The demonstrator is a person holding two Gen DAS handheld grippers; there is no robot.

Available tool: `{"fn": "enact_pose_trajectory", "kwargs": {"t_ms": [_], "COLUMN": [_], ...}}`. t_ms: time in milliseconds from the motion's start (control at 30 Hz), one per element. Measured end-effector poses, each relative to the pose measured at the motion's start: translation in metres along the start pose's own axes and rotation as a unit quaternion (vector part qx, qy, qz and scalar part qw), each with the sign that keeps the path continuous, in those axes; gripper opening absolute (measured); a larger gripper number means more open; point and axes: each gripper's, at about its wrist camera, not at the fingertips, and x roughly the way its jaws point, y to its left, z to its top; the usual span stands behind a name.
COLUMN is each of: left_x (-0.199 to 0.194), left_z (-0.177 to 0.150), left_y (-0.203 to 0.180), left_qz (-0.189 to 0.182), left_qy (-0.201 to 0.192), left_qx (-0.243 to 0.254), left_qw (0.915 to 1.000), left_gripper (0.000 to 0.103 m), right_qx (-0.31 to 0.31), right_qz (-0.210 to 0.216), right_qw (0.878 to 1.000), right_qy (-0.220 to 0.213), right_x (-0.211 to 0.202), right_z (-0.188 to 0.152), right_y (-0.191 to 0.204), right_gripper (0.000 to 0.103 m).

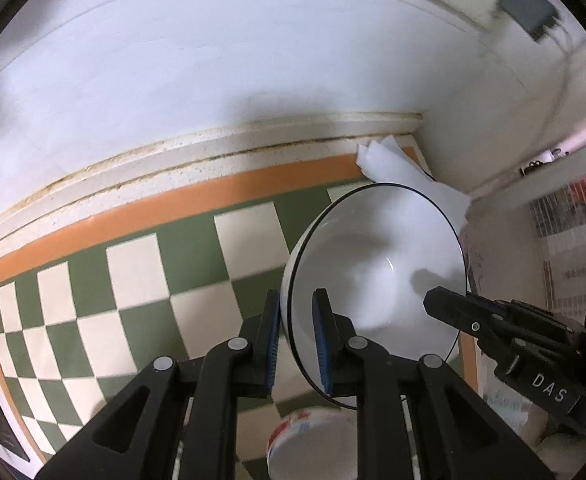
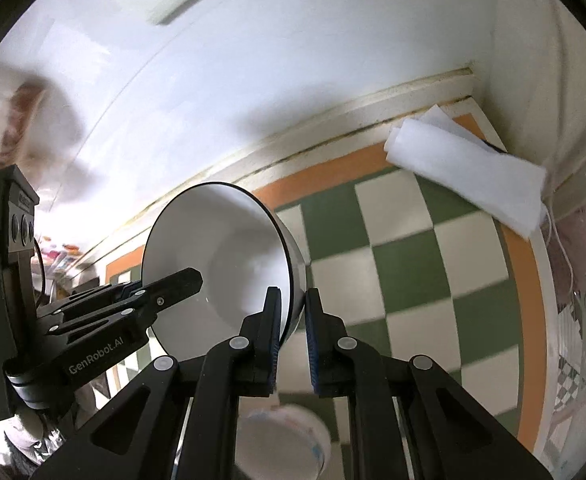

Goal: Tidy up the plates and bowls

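White ceramic, black-rimmed round bowl (image 1: 377, 264) held aloft by both grippers.
Left gripper (image 1: 296, 344) and right gripper (image 2: 293, 332) clamp opposite rim edges; patterned bowl (image 1: 313, 444) sits directly below on the checkered mat (image 1: 133, 272).

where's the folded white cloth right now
The folded white cloth lies in the far right corner of the checkered mat, against the wall; in the left wrist view it shows just behind the white bowl.
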Motion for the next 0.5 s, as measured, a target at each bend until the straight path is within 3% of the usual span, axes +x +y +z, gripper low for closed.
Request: {"fn": "enact_pose_trajectory", "kwargs": {"t_ms": [233, 500], "left_x": [-0.012, -0.006], "left_z": [-0.055, -0.111], "left_y": [-0.005, 0.000], "left_qz": [-0.001, -0.005], "left_qy": [0.008, 0.033], "left_qx": [0.003, -0.001], "left_qw": [1.0000, 0.9994], "left_gripper": [0.014, 0.014], "right_qx": [0.002, -0.001], "right_qz": [0.009, 0.007], "right_qw": [1.000, 1.000], "right_qy": [-0.002, 0.027], "right_x": [-0.017, -0.011], "right_z": [-0.056, -0.113], "right_y": [0.012, 0.013], "right_gripper": [0.014, 0.014]}}
